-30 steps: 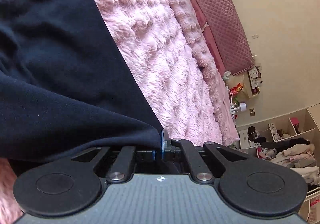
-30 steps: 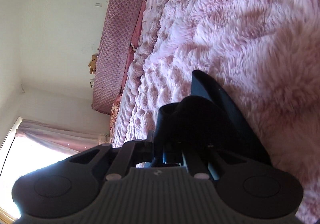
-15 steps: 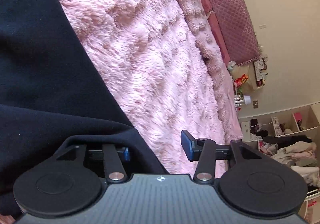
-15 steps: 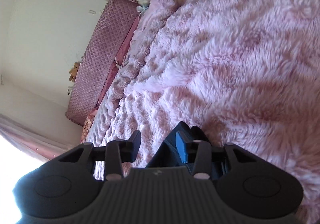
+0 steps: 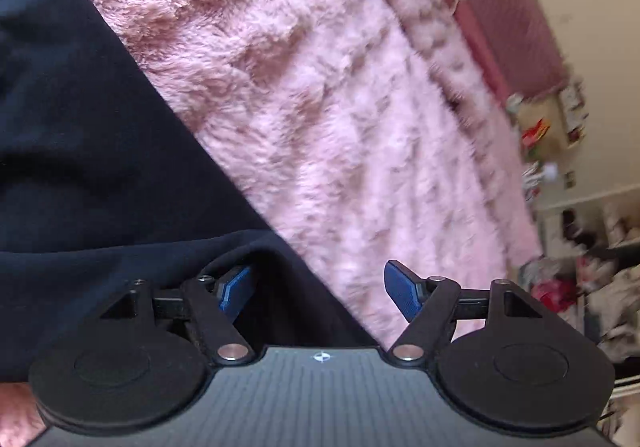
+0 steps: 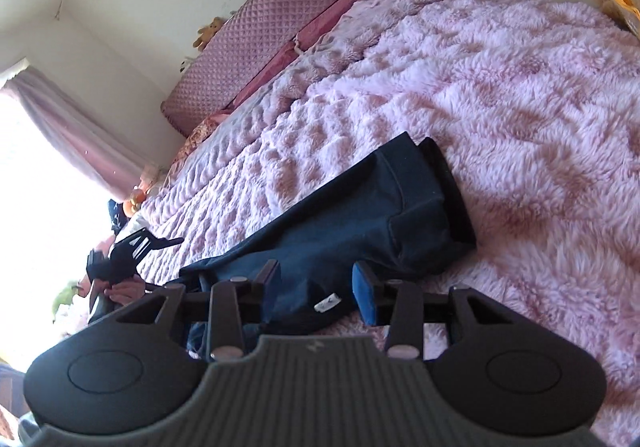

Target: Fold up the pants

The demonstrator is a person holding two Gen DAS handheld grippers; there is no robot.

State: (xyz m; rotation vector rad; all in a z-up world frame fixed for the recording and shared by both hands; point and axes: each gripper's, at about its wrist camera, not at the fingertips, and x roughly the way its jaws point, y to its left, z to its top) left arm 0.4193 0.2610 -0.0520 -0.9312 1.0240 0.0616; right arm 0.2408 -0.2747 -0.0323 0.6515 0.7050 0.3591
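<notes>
Dark navy pants [image 6: 360,215] lie folded lengthwise on a fluffy pink blanket [image 6: 520,107], with a small white label [image 6: 328,303] near the end closest to me. My right gripper [image 6: 318,287] hovers over that end, its jaws partly open; the cloth lies below them and the blue pads [image 6: 366,297] do not press on it. In the left wrist view the pants [image 5: 100,147] fill the left side. My left gripper [image 5: 320,289] is opening wide over their corner. Its left pad [image 5: 236,287] sits beside a fold without gripping it.
A quilted pink headboard [image 6: 280,15] with a small teddy bear [image 6: 208,32] runs along the far wall. A person's hand [image 6: 126,289] shows at the left by the bright window. Shelves heaped with clothes [image 5: 600,287] stand beyond the bed's end.
Both grippers have let go of the pants and opened. The right one has risen and rolled, so the whole folded pants now show. The left one has drawn back from the cloth.
</notes>
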